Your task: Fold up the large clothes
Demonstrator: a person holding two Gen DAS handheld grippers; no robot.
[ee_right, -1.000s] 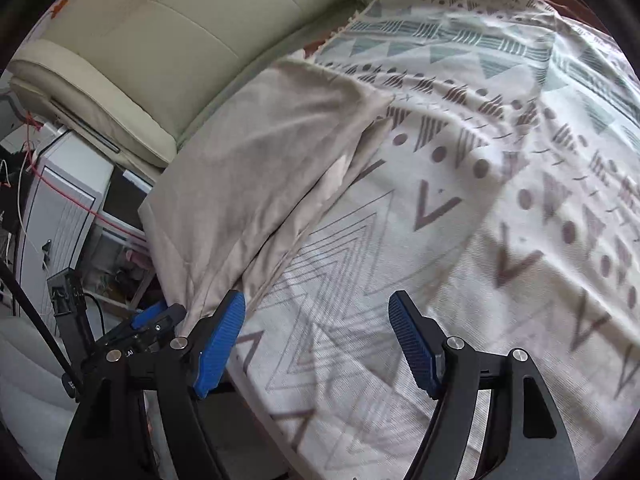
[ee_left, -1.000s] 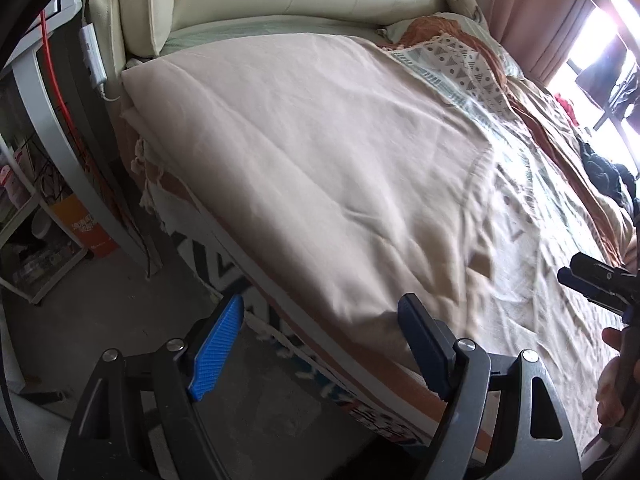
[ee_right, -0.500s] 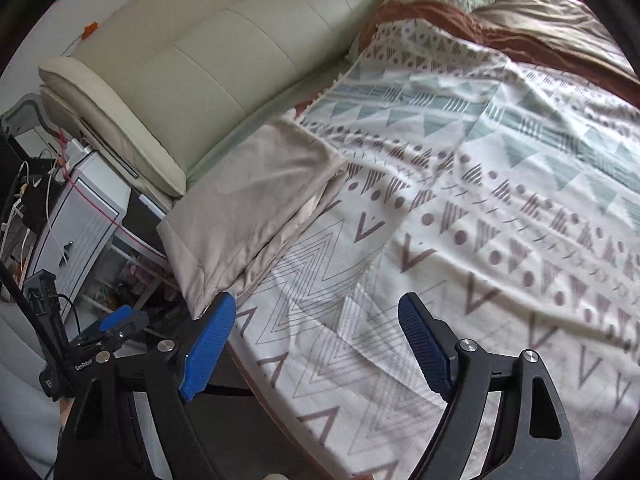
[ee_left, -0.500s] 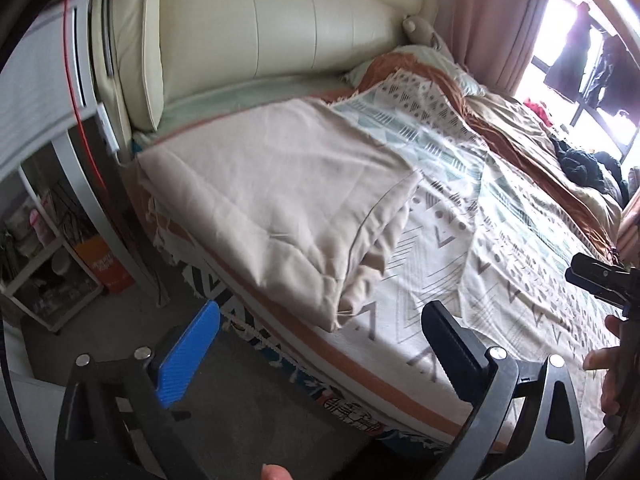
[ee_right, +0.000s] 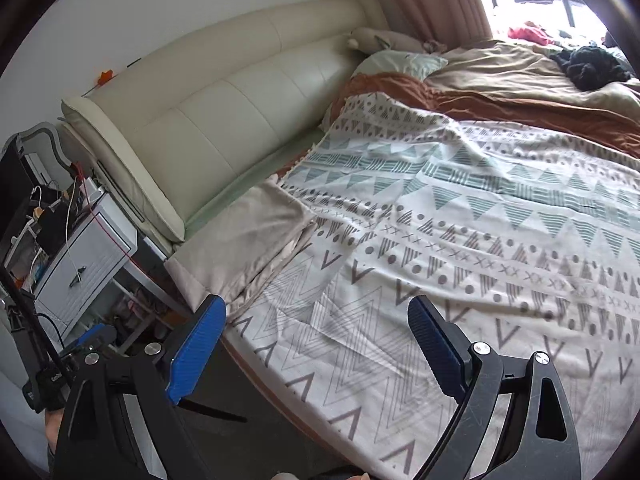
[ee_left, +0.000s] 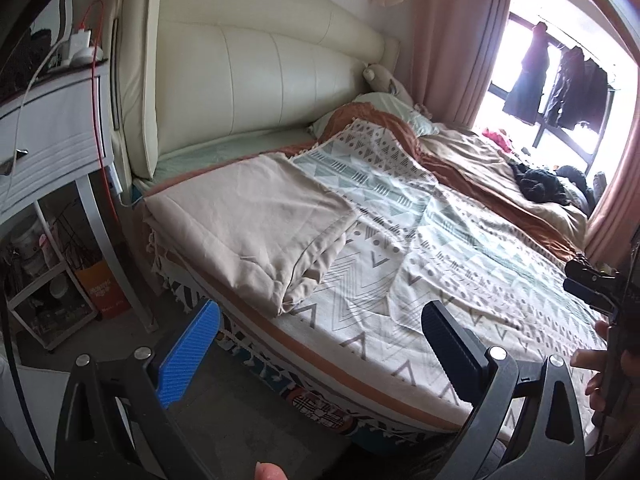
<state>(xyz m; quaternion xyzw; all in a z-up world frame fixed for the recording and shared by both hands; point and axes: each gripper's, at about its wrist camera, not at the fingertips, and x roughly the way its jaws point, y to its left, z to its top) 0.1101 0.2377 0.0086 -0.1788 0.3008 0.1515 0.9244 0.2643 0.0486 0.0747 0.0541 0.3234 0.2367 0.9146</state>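
A beige garment (ee_left: 256, 220) lies folded into a flat rectangle at the near corner of the bed, by the headboard. It also shows in the right wrist view (ee_right: 244, 248). My left gripper (ee_left: 316, 336) is open and empty, held back above the floor and the bed's edge. My right gripper (ee_right: 316, 340) is open and empty, above the bed's edge over the patterned blanket (ee_right: 460, 260). The right gripper's body shows at the right edge of the left wrist view (ee_left: 592, 288).
A cream padded headboard (ee_left: 260, 72) stands behind the bed. A white nightstand (ee_left: 52, 128) with cables stands to the left. A brown and tan duvet (ee_left: 500, 172) and dark clothes (ee_left: 540, 186) lie further along the bed. A window with pink curtains (ee_left: 452, 40) is at the back.
Both grippers have pulled back and up from the bed, so the folded beige garment looks smaller and more of the room shows. Both stay open.
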